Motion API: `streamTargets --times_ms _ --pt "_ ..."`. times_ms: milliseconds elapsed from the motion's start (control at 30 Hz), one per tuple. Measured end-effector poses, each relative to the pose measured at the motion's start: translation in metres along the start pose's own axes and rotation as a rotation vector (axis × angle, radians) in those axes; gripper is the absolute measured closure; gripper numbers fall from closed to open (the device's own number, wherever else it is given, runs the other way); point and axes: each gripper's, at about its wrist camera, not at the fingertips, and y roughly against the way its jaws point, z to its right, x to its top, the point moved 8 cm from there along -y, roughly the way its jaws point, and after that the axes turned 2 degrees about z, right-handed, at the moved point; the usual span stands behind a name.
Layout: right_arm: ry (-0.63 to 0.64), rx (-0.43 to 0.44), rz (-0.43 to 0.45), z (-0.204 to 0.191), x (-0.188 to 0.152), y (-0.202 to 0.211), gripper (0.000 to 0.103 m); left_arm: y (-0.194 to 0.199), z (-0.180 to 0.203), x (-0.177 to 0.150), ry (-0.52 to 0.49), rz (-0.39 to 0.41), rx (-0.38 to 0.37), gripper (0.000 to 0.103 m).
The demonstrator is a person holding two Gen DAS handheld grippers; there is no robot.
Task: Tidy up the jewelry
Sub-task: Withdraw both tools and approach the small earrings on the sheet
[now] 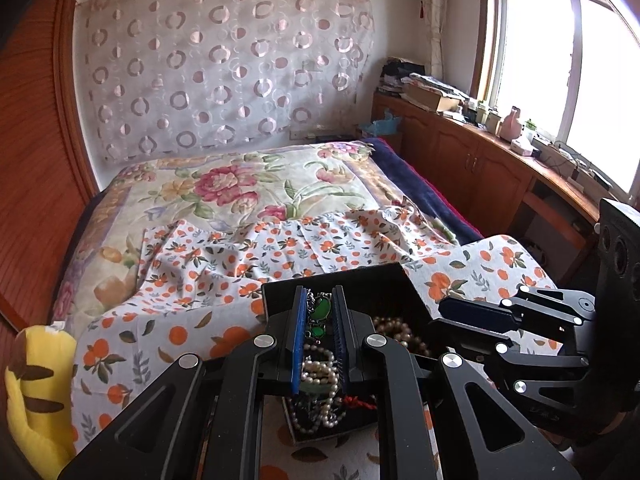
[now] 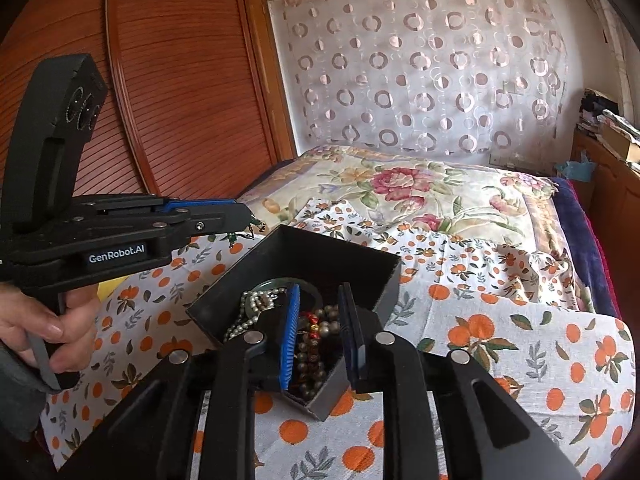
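Orange-print cloth (image 2: 520, 340) covers the bed. Your left claw (image 1: 318, 312), lettered GenRobot.AI, pinches a green-stone necklace (image 1: 320, 308); your right claw (image 2: 320, 320) gapes, empty, over a square black box (image 2: 372, 264) of pearls (image 1: 320, 372).

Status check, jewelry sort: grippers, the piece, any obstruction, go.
Left gripper shut on green-stone necklace, lifted. Right gripper open over black box. Nothing blocking.

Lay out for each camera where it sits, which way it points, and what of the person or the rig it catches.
Left wrist: rides the left gripper, looking along its fingers, closed on a green-stone necklace above the black box; the right gripper shows at right.
Right wrist: rides the right gripper, open over the black box; the left gripper and the person's hand show at left.
Shared: box, orange-print cloth, bed.
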Motion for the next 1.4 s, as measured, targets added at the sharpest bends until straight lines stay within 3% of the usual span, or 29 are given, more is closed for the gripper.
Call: streamTargets --times_ms 367,567,867,1400 --pt "0.023 -0.038 -0.006 0.001 0.002 0.009 0.081 -0.004 0.013 0.008 -0.022 0.007 -0.02 0.09" --pt "0.049 -0.053 -0.019 -0.001 -0.004 0.02 0.081 0.008 0.015 0.003 -0.028 0.018 -0.02 0.079" --pt "0.078 -0.038 -0.068 -0.018 -0.035 0.045 0.081 0.042 0.012 -0.039 -0.034 -0.001 -0.034 0.072" --pt "0.065 0.001 -0.219 -0.045 -0.116 0.05 0.081 0.038 0.005 -0.136 -0.051 -0.178 -0.036 0.051"
